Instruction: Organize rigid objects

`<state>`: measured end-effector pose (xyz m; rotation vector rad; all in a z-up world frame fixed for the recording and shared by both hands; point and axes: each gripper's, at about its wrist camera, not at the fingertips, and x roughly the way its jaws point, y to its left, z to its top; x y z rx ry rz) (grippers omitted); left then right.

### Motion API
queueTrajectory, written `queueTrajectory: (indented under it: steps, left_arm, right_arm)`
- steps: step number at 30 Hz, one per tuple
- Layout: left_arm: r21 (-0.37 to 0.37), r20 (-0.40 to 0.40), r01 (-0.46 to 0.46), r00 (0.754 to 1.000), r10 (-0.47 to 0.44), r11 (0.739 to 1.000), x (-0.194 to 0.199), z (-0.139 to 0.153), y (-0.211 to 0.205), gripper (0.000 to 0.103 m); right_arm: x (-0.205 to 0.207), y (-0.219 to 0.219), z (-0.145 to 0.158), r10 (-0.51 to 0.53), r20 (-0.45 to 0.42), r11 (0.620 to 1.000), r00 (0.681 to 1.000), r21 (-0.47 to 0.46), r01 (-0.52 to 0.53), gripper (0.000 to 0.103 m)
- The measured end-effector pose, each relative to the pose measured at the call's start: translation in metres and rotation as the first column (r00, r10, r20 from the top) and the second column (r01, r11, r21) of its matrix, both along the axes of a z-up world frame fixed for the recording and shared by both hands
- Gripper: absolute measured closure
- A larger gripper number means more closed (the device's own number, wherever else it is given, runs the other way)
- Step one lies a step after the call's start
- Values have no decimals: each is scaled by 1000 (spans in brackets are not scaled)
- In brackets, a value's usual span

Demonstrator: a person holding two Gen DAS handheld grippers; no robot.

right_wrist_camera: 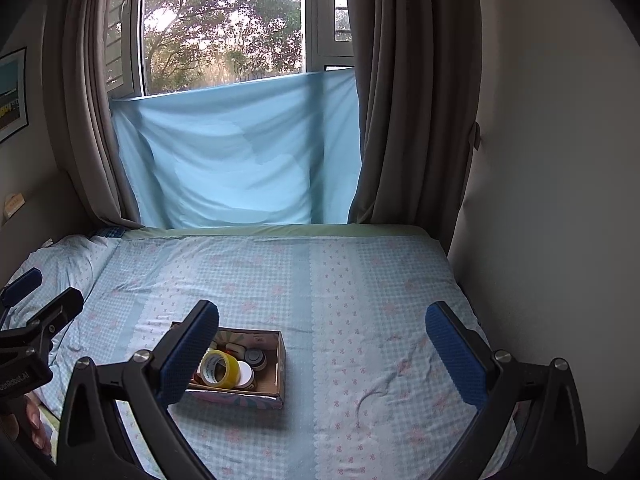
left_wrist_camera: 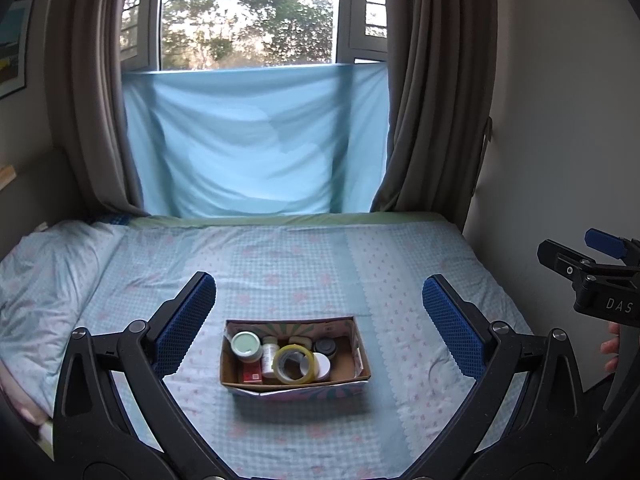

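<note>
A small cardboard box (left_wrist_camera: pixel 362 354) (right_wrist_camera: pixel 280 364) sits on the bed, holding a yellow tape roll (left_wrist_camera: pixel 294 364) (right_wrist_camera: pixel 219 367), a mint-lidded jar (left_wrist_camera: pixel 246 345), a white-lidded jar (left_wrist_camera: pixel 322 365) (right_wrist_camera: pixel 245 374), a dark round jar (left_wrist_camera: pixel 325 347) (right_wrist_camera: pixel 255 358), a small white bottle (left_wrist_camera: pixel 270 354) and a red packet (left_wrist_camera: pixel 252 374). My left gripper (left_wrist_camera: pixel 318 320) hovers open above and in front of the box, nothing between its blue pads. My right gripper (right_wrist_camera: pixel 322 354) is open too, to the right of the box; its left finger (right_wrist_camera: pixel 188 356) hides the box's left part.
The bed (right_wrist_camera: pixel 380 280) has a blue checked sheet, with a pillow (left_wrist_camera: pixel 48 276) at the left. Behind it hang a light blue cloth (left_wrist_camera: pixel 256 140), brown curtains and a window. A wall (right_wrist_camera: pixel 540 200) bounds the right side. A person's fingers (left_wrist_camera: pixel 610 350) show at the right edge.
</note>
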<state>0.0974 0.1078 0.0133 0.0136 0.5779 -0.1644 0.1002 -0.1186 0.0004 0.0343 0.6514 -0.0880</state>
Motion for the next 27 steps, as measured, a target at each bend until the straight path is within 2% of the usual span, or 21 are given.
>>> queueTrajectory:
  steps: [15, 21, 27]
  left_arm:
    - [18, 60, -19, 998, 18, 1000, -11, 7, -5, 0]
    - [52, 117, -59, 992, 53, 997, -19, 10, -10, 0]
    - [59, 120, -98, 989, 90, 993, -17, 8, -8, 0]
  right_arm:
    - [-1, -3, 4, -7, 5, 1000, 1000, -1, 7, 0]
    - [-3, -3, 5, -6, 9, 1000, 1000, -3, 6, 0]
    - [-3, -2, 5, 0, 10, 1000, 1000, -2, 0, 0]
